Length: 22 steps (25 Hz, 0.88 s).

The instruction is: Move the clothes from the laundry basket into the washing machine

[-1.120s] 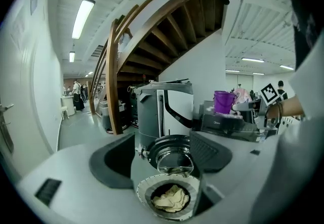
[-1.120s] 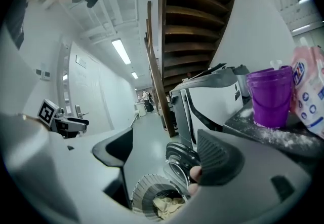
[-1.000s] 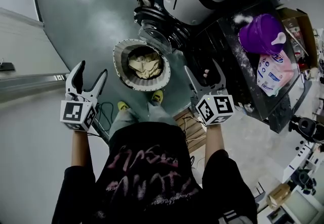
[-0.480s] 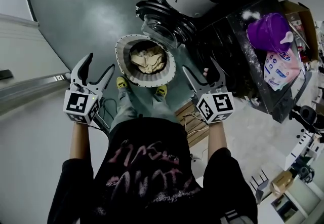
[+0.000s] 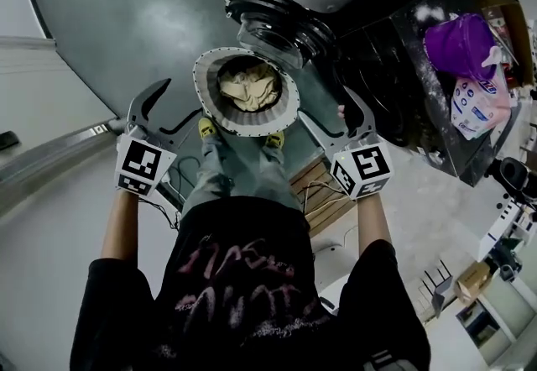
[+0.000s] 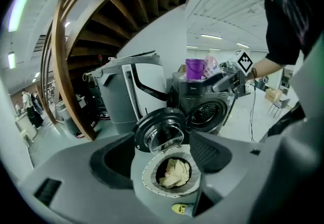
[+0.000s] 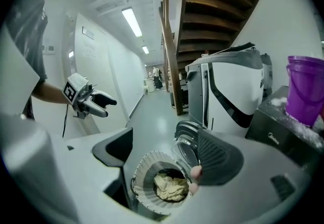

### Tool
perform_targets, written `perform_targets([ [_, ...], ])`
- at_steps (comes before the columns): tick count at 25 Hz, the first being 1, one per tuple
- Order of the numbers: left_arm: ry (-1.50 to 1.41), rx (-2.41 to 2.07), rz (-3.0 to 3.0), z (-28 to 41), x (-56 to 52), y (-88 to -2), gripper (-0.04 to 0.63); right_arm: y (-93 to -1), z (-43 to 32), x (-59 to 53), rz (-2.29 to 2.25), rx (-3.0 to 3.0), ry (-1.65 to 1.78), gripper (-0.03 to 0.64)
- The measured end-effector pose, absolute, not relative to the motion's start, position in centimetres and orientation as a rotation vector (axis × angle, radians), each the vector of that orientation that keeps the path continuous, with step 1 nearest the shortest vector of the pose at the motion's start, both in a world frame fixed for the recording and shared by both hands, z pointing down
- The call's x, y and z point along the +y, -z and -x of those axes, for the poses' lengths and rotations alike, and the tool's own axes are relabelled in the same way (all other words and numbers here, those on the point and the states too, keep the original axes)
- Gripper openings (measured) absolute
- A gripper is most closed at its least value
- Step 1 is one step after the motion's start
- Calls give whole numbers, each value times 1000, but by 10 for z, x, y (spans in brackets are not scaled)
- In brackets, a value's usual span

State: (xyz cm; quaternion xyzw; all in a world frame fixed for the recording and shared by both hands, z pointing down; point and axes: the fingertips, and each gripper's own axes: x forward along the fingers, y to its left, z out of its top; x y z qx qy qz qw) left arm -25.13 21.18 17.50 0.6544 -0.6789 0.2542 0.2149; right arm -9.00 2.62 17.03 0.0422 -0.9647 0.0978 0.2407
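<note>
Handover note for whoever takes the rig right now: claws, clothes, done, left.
Left claw: open, empty, left of the laundry basket.
Right claw: open, empty, right of the basket.
Clothes: pale bundle lying in the basket, neither claw touching it.
Washing machine: behind the basket, door open.
Done: no clothes seen in the machine.
Left: grasp the clothes, load them into the machine.

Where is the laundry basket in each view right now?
Head view: laundry basket at upper centre.
Left gripper view: basket at bottom centre.
Right gripper view: basket at bottom centre.
Shared landmark: the open round washer door, just behind the basket in all three.
</note>
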Motion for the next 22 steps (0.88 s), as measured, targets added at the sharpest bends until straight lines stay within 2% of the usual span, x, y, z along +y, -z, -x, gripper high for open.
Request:
perform_targets([
  [12, -990, -1562, -1914, 241, 194, -276, 339, -280, 99, 40, 126, -2428, -13, 405],
  [22, -1129, -1369, -1940, 231, 182, -375, 345, -382, 92, 49, 242, -2258, 21, 407],
])
